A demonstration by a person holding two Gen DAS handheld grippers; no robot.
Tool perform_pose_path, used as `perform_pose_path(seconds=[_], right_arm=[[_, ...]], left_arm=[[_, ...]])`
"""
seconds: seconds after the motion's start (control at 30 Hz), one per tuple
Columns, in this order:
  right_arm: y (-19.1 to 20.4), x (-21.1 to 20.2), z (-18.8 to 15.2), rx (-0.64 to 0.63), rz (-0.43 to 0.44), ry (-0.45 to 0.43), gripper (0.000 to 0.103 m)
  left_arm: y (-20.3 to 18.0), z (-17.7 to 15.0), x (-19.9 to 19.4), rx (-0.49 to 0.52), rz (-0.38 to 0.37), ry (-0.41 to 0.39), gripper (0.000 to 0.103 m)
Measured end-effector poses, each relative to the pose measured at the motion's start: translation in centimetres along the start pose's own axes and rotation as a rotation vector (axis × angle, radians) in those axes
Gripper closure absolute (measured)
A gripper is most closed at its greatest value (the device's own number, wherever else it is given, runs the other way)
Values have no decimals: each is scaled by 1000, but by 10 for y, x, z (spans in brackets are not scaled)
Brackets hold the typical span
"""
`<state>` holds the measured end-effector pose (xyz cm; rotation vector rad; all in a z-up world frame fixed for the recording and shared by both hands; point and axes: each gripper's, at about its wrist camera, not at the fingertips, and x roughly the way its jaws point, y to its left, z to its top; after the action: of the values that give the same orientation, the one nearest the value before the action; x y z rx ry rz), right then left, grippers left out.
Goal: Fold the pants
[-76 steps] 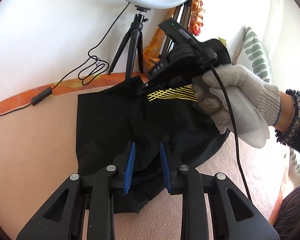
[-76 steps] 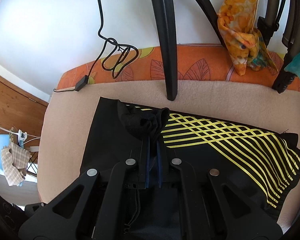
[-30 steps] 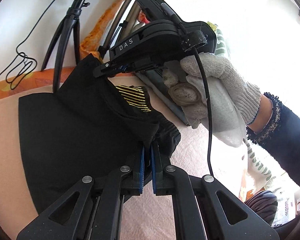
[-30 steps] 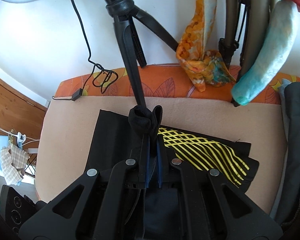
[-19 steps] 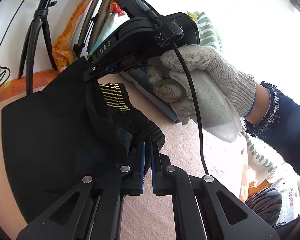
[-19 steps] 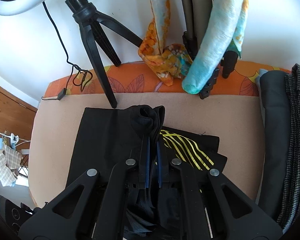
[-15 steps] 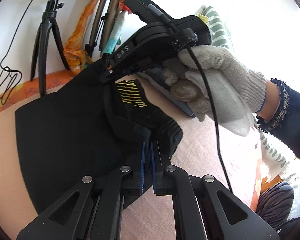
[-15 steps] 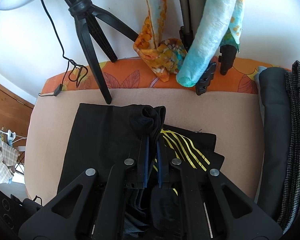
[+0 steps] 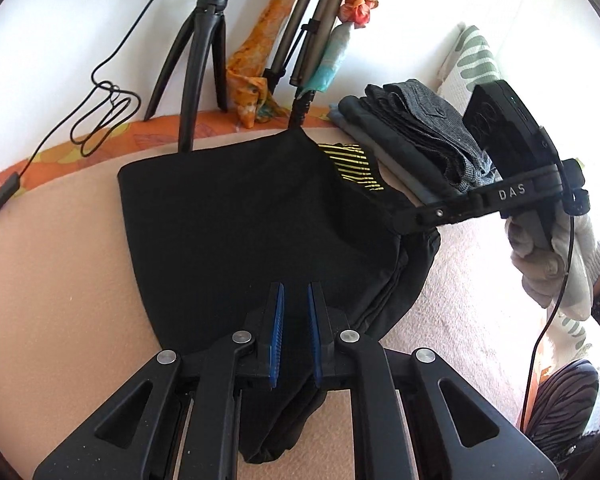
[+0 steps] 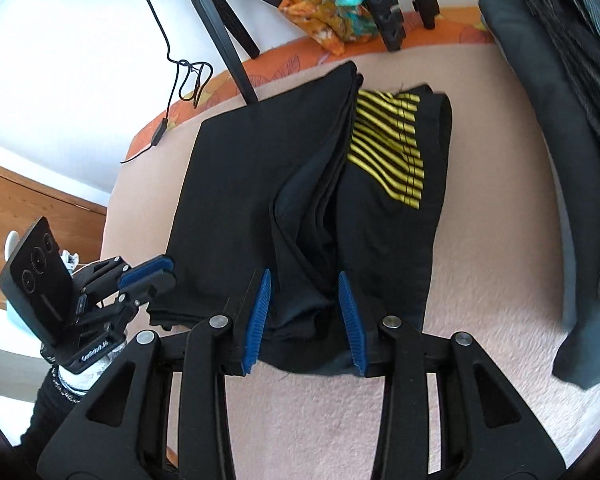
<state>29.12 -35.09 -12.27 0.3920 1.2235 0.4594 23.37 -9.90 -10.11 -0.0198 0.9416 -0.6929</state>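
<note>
The black pants (image 9: pixel 228 208) with yellow stripes (image 9: pixel 352 168) lie folded over on the pinkish blanket (image 9: pixel 460 280). My left gripper (image 9: pixel 296 316) hovers at their near edge. Its jaws are opening, a narrow gap shows between the blue pads, and black cloth lies under and between them without being pressed. In the right wrist view the pants (image 10: pixel 228 184) show a loose fold running toward my right gripper (image 10: pixel 305 312). Its jaws are opening wide, with that fold between the pads but free. The left gripper (image 10: pixel 160 274) sits at the pants' left edge.
A stack of folded grey and dark clothes (image 9: pixel 412 128) lies just right of the pants, also the dark clothes (image 10: pixel 560 100). A black tripod (image 9: pixel 200 60) and a looped cable (image 9: pixel 100 120) stand at the back edge. A gloved hand (image 9: pixel 560 264) holds the right gripper.
Both grippers brought the pinched cloth down and across onto the rest of the pants. Both jaws, shut on cloth before, now stand apart. The gloved hand drew back to the right.
</note>
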Motion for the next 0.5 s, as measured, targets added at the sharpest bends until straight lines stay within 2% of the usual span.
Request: perform_pose_path(seconds=[0.17, 0.23, 0.33, 0.4, 0.5], right_arm=[[-4, 2, -11, 10, -42, -41, 66], [-4, 2, -8, 12, -42, -56, 66], [-2, 7, -2, -6, -34, -53, 66], [-2, 10, -3, 3, 2, -22, 94], [2, 5, -9, 12, 10, -8, 95]], left_arm=[[-3, -5, -1, 2, -14, 11, 93], [-11, -6, -2, 35, -31, 18, 93], [-21, -6, 6, 93, -9, 48, 93], [-21, -8, 10, 96, -6, 82, 93], [-15, -13, 16, 110, 41, 123, 93]])
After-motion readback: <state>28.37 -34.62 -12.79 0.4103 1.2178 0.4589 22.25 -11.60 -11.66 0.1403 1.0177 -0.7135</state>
